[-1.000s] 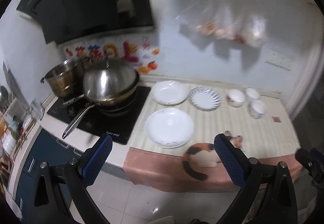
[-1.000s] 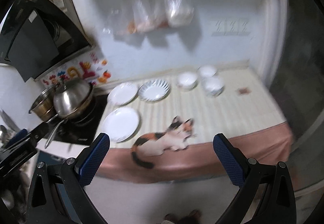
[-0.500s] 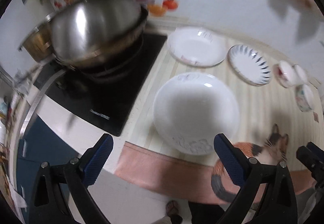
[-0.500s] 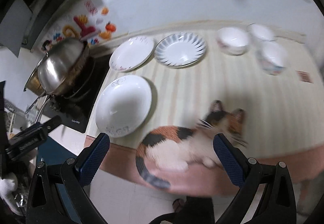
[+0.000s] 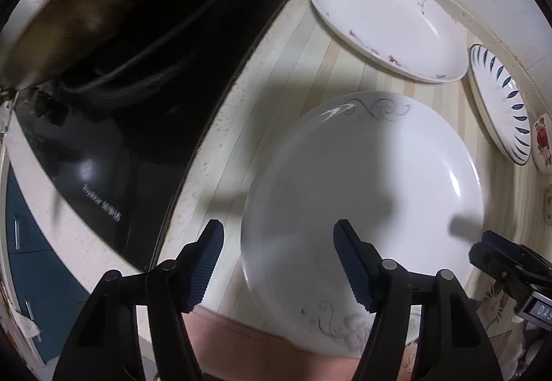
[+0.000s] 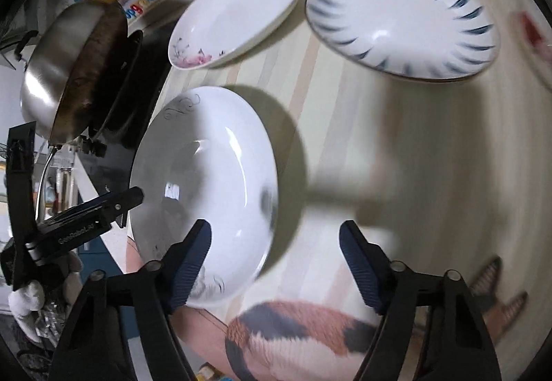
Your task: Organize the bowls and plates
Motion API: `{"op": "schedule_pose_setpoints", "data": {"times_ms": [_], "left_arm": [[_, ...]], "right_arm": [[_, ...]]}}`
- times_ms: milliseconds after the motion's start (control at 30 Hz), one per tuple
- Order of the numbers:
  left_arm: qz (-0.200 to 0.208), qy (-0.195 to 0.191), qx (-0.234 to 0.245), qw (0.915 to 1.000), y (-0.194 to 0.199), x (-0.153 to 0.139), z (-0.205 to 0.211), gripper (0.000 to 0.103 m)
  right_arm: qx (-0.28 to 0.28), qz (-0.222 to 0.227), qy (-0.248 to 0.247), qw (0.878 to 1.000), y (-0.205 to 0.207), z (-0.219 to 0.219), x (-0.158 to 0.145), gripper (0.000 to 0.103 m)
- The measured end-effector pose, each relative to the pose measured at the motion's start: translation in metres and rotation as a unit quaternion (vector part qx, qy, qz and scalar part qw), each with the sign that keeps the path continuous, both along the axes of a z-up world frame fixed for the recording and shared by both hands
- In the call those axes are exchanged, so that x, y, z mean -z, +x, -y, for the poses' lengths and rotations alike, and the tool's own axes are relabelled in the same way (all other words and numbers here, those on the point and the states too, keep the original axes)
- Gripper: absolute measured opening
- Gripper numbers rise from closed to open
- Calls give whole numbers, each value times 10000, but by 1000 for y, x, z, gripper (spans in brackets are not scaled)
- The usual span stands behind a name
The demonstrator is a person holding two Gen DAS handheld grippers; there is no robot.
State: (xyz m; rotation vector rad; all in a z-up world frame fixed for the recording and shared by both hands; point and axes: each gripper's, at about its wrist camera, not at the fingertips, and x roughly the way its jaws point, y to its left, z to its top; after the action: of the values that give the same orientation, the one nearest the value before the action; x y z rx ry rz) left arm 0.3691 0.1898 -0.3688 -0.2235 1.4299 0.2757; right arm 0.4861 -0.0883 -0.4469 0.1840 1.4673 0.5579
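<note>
Both grippers hang over the near white plate (image 5: 362, 194) on the striped desk (image 5: 276, 77). The left gripper (image 5: 278, 260) has its jaws released, straddling the plate's near-left rim. The right gripper (image 6: 274, 260) is likewise released over its right rim. Behind lie a flowered plate (image 6: 234, 15) and a blue-patterned plate (image 6: 403, 19); a wok (image 6: 69, 70) sits left.

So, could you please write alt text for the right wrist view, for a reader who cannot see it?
The open right gripper hangs over the near right rim of a large white plate on a striped counter mat. Behind it lie a pink-flowered plate and a blue-patterned plate. A steel wok and the left gripper are at left.
</note>
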Motion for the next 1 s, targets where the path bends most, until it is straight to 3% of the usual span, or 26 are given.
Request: {"op": "schedule_pose_setpoints", "data": {"times_ms": [167,233,333,500,733,1000], "left_arm": [[-136,-189,-29,9997,1,10,-6,43],[-170,-164,-3,9997,-2,13,-6,41],[-136,-145,-40,9998,-5,13,-8,37],[-104,-192,-88,9997,-9,12,-8,33],[101,-258,50,9996,-13,-15,19,33],[340,-391,617,9967,-25,-47,74,33]], "right_arm": [[-171,-165,124,9996,13,-16,15,58],[-231,-280,170,9992,15,-21,17,35],[-284,-352,116,9989,18,-28,22,13],[-277,-303,82,9991,16,-28,20,14],[-270,-241,136,9993,8,-8,0,14],[-67,1,132,9999,-13,54,-35,14]]}}
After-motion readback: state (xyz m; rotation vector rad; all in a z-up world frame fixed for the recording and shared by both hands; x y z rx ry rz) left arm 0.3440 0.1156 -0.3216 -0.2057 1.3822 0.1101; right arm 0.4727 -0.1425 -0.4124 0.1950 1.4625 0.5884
